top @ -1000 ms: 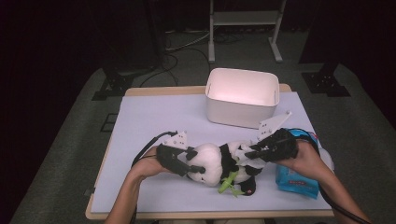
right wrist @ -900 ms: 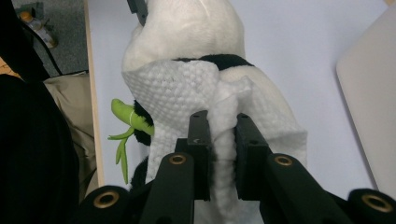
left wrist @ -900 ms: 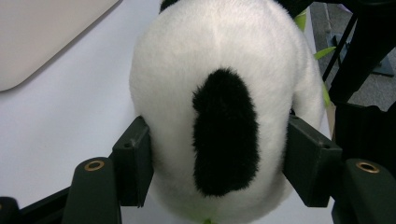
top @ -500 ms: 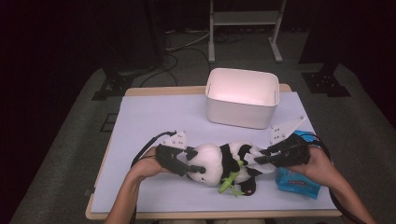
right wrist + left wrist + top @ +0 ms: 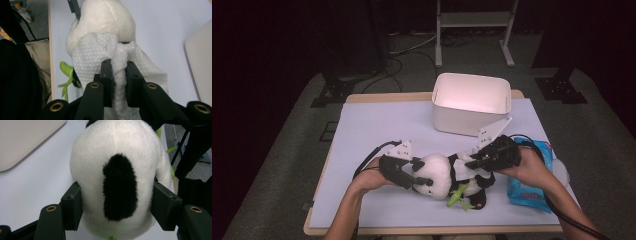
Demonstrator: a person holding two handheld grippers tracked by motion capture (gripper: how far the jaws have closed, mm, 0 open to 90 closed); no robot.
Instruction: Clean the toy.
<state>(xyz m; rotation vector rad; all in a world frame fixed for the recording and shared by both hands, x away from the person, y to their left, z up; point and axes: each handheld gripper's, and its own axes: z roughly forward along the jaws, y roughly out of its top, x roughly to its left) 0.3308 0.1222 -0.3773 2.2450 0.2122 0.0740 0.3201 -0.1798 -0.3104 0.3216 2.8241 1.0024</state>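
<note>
A black-and-white plush panda (image 5: 443, 174) lies on the white table mat near the front edge, with a green leaf (image 5: 458, 195) at its belly. My left gripper (image 5: 421, 179) is shut on the panda's head (image 5: 117, 177), one pad pressing into each side. A white textured wipe (image 5: 100, 62) is pinched between the jaws of my right gripper (image 5: 119, 72) and lies draped over the panda's body. From above, the right gripper (image 5: 472, 164) reaches the panda from the right side.
A white rectangular bin (image 5: 471, 102) stands at the back middle of the mat (image 5: 377, 130). A blue pack of wipes (image 5: 532, 185) lies under my right hand near the right edge. Dark floor and stands surround the table.
My right gripper has moved with the wipe across the panda's body, out to the right and back left. The left gripper has kept its hold on the head without moving.
</note>
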